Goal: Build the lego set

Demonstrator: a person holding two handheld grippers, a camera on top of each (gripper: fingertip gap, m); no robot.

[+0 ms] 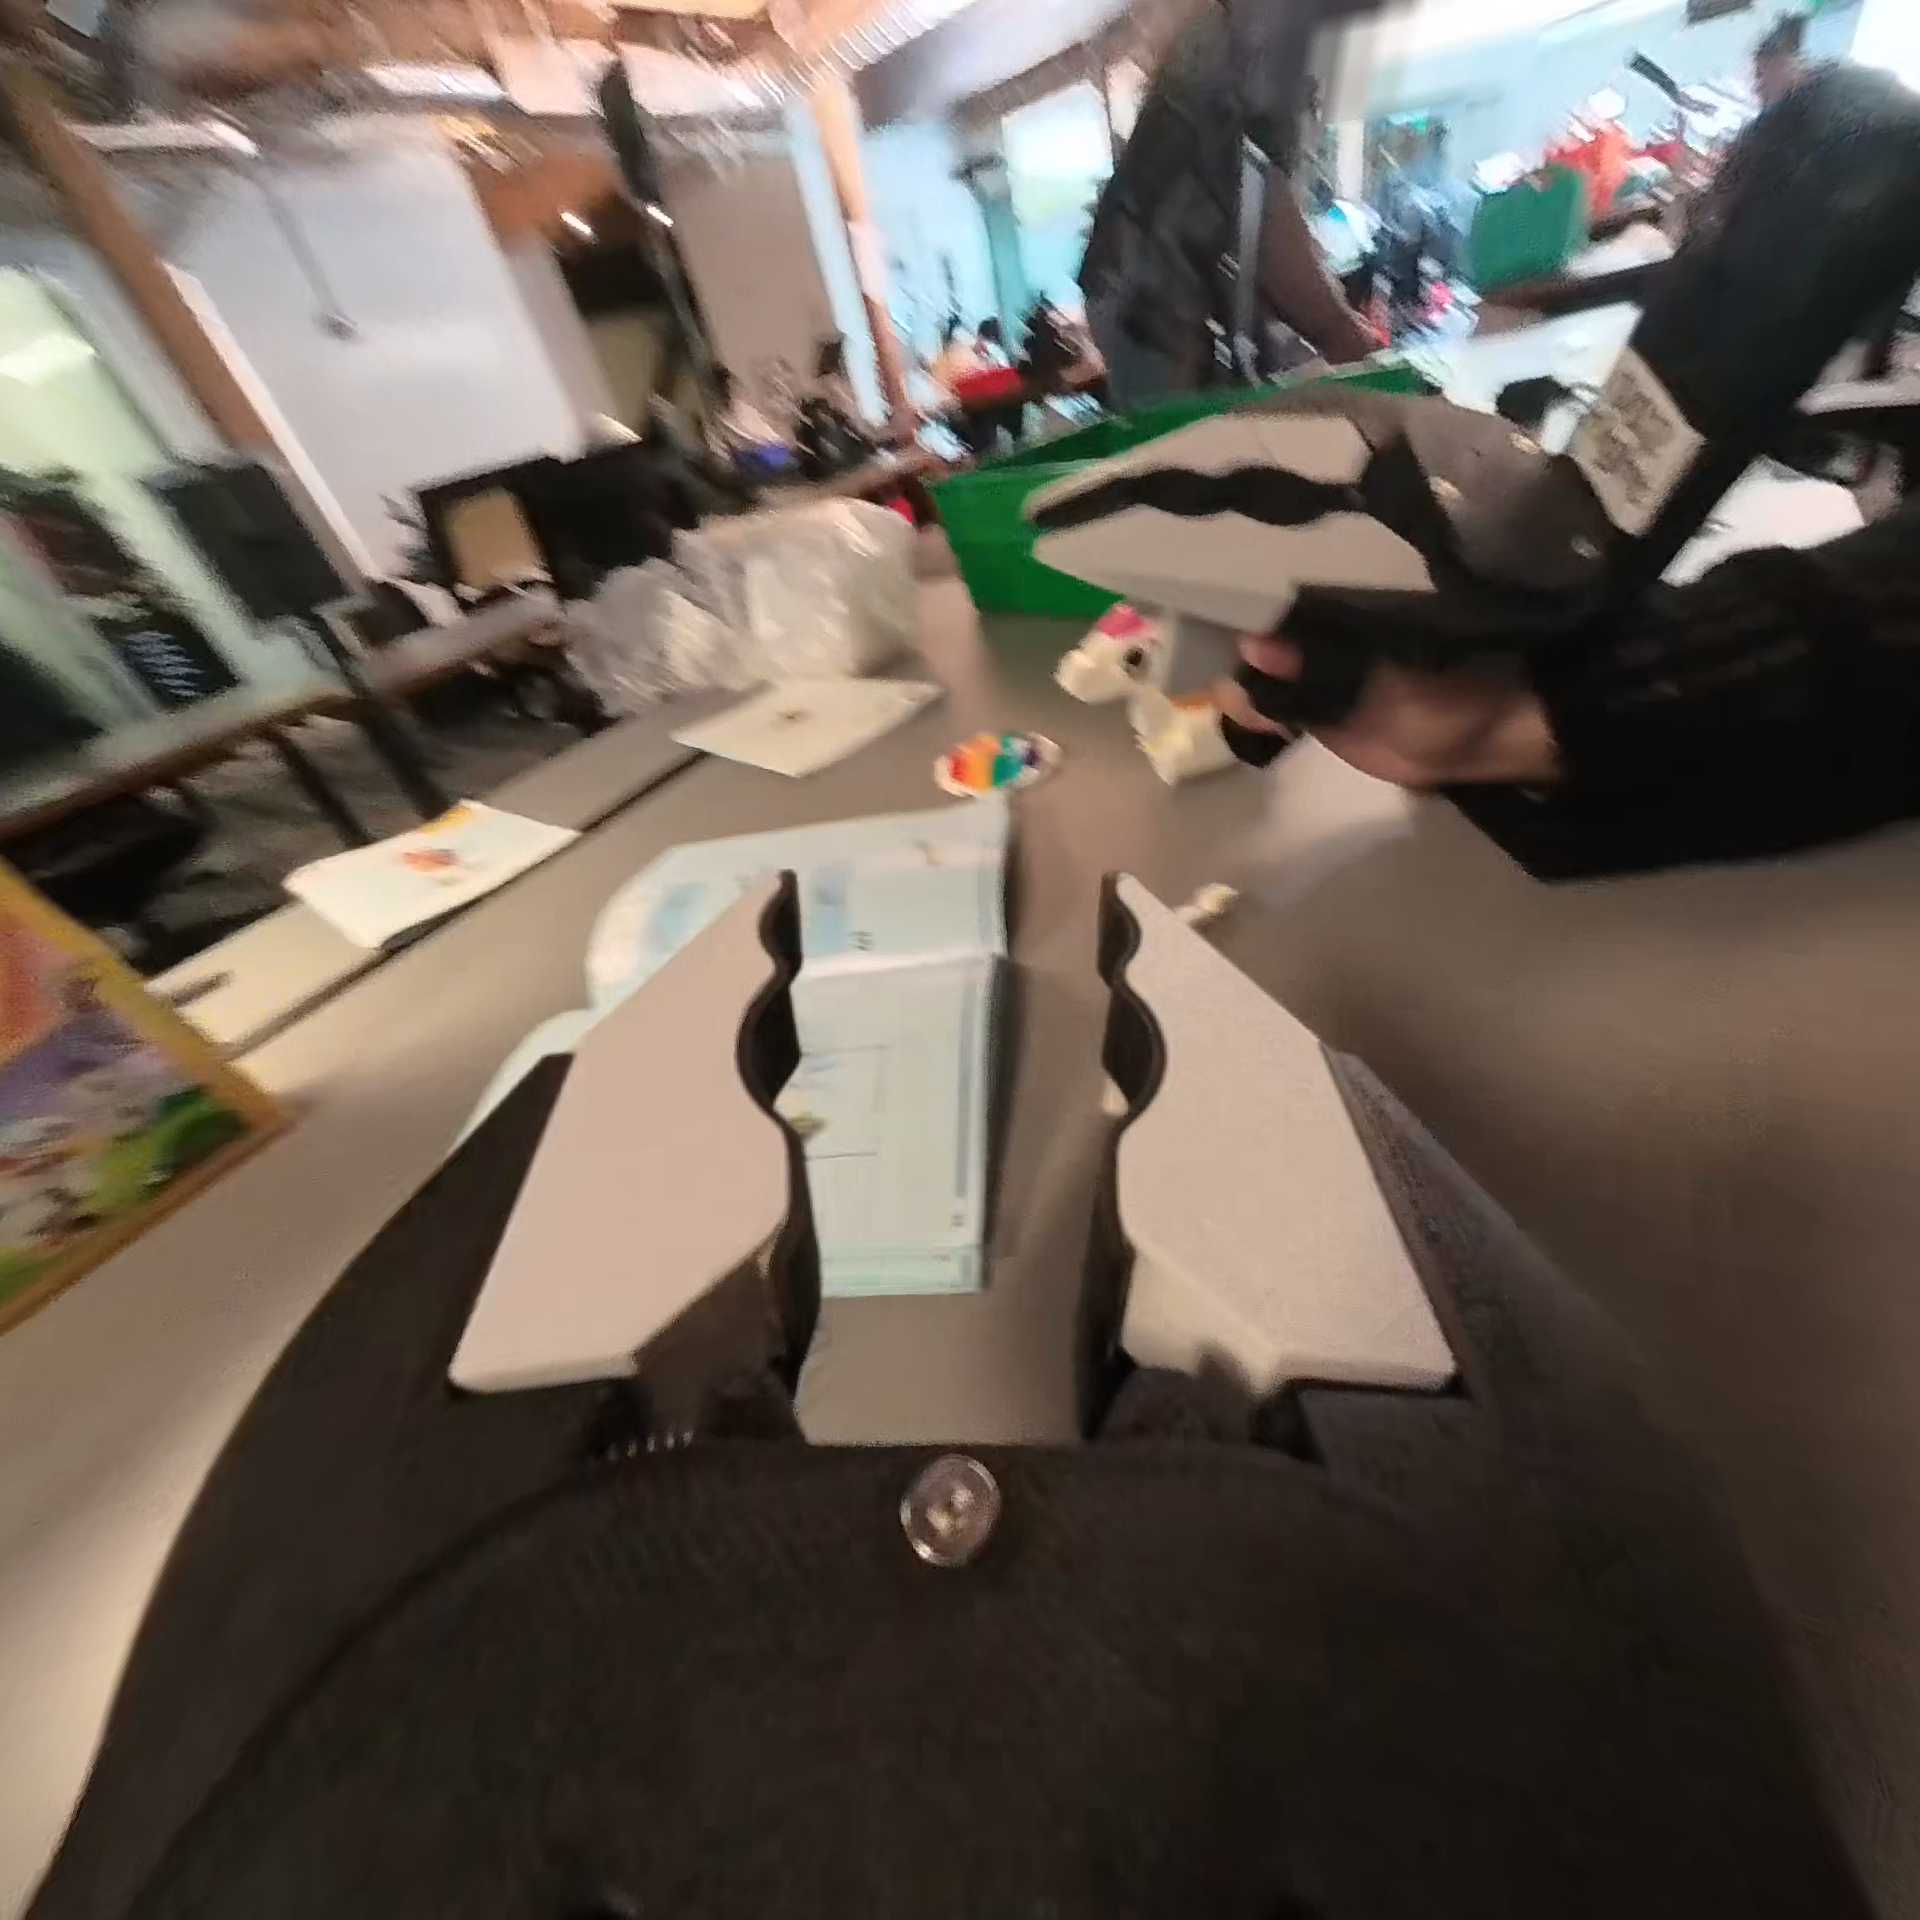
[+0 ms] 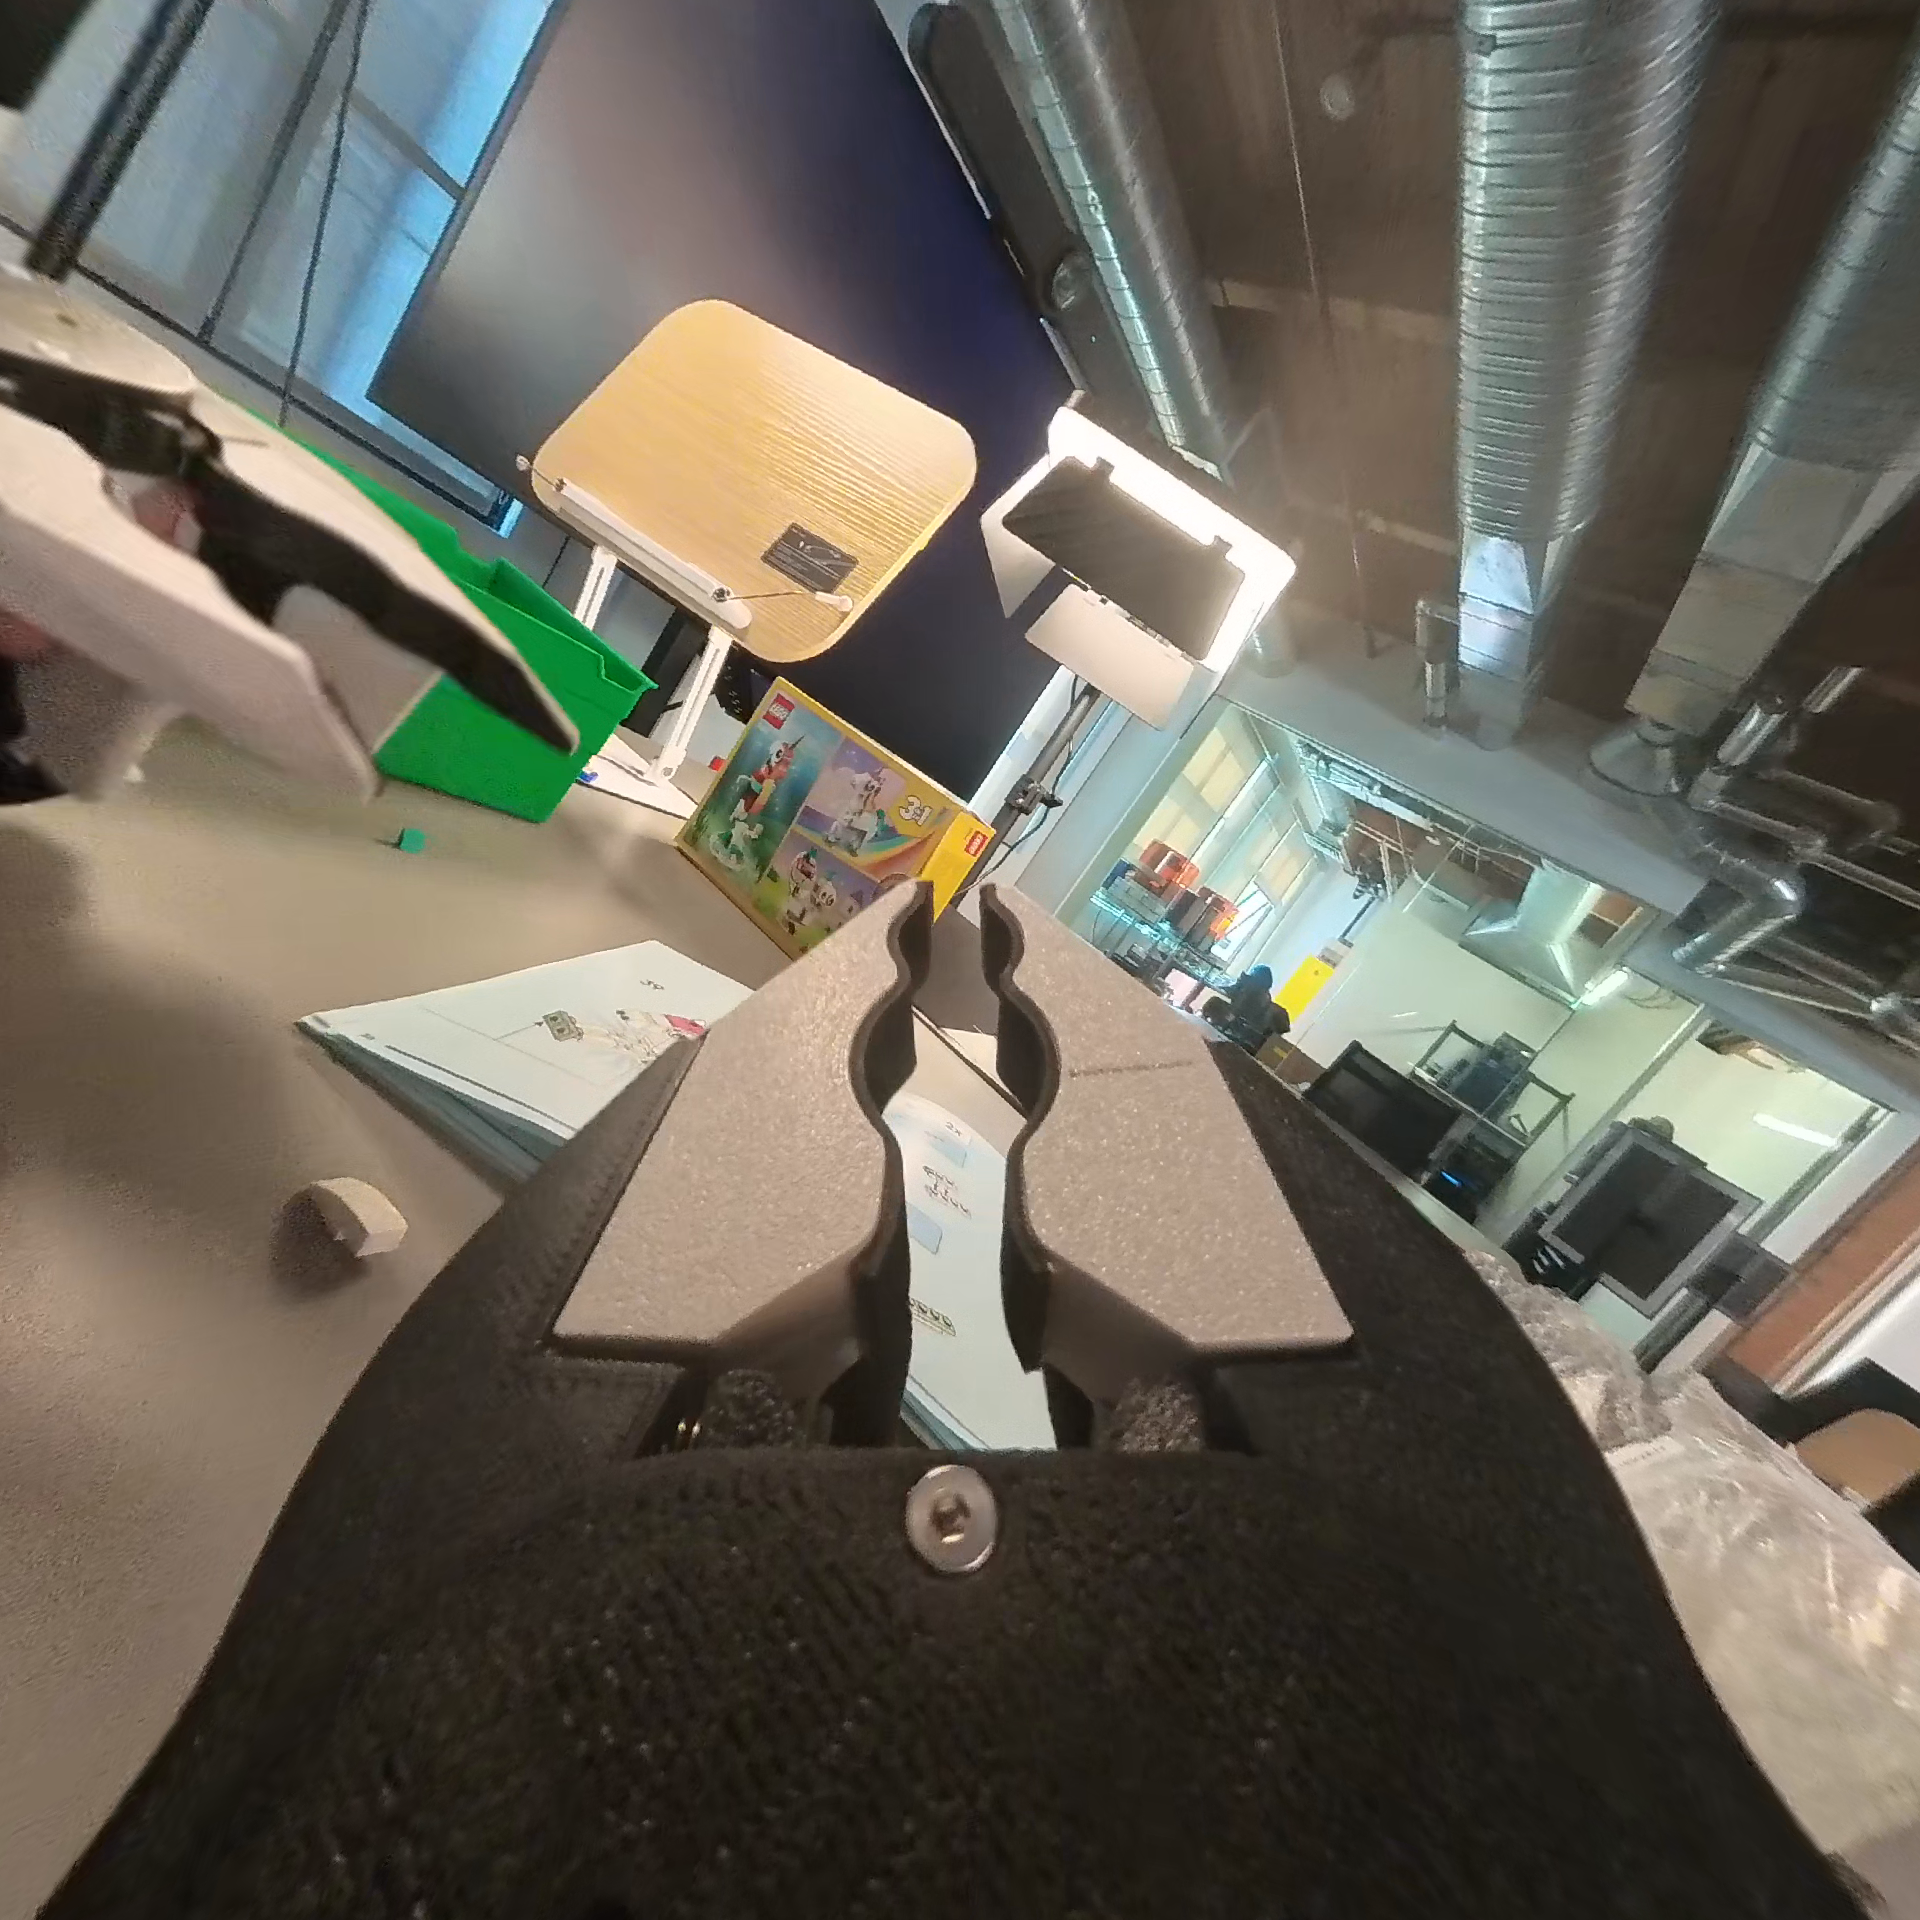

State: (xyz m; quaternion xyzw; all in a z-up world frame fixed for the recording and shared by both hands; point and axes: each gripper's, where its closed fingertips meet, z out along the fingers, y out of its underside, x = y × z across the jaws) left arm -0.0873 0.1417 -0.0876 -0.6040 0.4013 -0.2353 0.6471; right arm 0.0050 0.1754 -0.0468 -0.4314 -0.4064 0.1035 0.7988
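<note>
In the left wrist view my left gripper [image 1: 951, 894] is open and empty, hovering over the open instruction booklet [image 1: 894, 1091] on the grey table [image 1: 1455, 1091]. My right gripper [image 1: 1044, 520], held by a hand [image 1: 1392, 717], hovers at the upper right with its fingers close together. A white lego unicorn [image 1: 1117, 665] stands behind it, a rainbow-coloured piece [image 1: 997, 764] lies nearby, and a small white piece [image 1: 1210, 899] lies next to the booklet. In the right wrist view my right gripper [image 2: 954, 899] is nearly shut and empty above the booklet [image 2: 520, 1039]. A white rounded piece [image 2: 338, 1221] lies to its left. The left gripper [image 2: 468, 758] hangs open at the upper left.
A green bin [image 2: 520, 717] and the lego box [image 2: 831, 831] stand at the table's far side, with a small green brick [image 2: 412, 840] before the bin. Loose sheets [image 1: 426, 868] and clear plastic bags [image 1: 769, 603] lie at the edge. People stand beyond the table. About 9 cm separates my left fingertips from the white rounded piece [image 2: 338, 1221].
</note>
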